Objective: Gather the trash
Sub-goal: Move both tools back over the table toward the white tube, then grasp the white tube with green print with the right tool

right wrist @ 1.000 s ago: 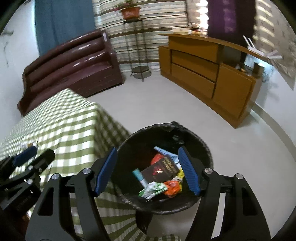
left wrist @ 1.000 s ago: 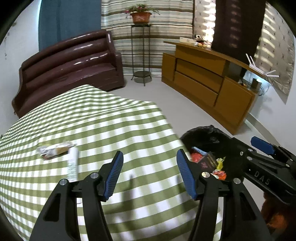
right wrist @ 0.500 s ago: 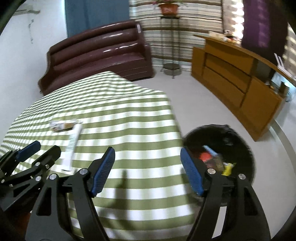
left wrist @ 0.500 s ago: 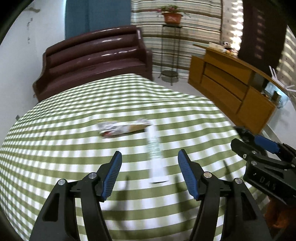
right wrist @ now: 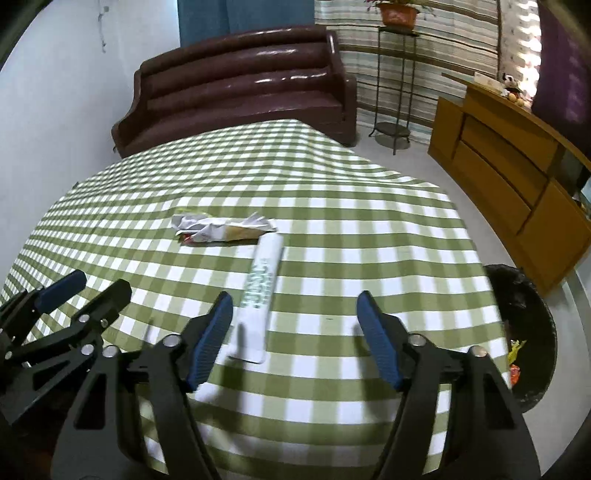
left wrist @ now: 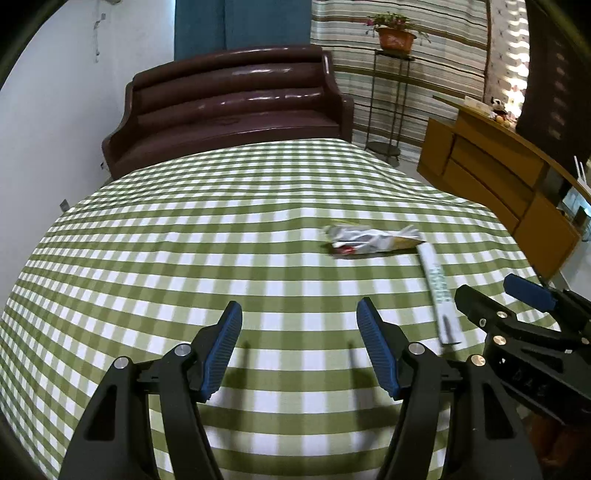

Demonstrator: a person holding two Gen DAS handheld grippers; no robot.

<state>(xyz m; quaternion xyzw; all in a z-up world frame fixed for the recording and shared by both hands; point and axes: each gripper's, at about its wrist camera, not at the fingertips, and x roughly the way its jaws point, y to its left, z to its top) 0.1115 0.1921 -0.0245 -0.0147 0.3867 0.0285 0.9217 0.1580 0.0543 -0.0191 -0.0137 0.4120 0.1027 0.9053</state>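
A: How many bits of trash lie on the checked tablecloth (right wrist: 369, 229)?

B: Two: one crumpled wrapper (right wrist: 221, 229) and one long white packet (right wrist: 258, 291), its far end touching the wrapper.

A: And the grippers?

B: Two. The left gripper (left wrist: 299, 343) is spread over bare cloth, left of the wrapper. The right gripper (right wrist: 293, 332) has just been closing (nothing between its jaws) beside the packet. One black bin (right wrist: 532, 325) stands right of the tablecloth.

This is a home living room. A dark brown leather sofa (left wrist: 236, 107) stands against the wall; just in front of it is a desk (left wrist: 184, 240) in green-checked cloth. Right of the sofa are a potted plant (left wrist: 395, 31) on a metal stand, striped curtains (left wrist: 436, 48) and a wooden sideboard (left wrist: 495, 177).
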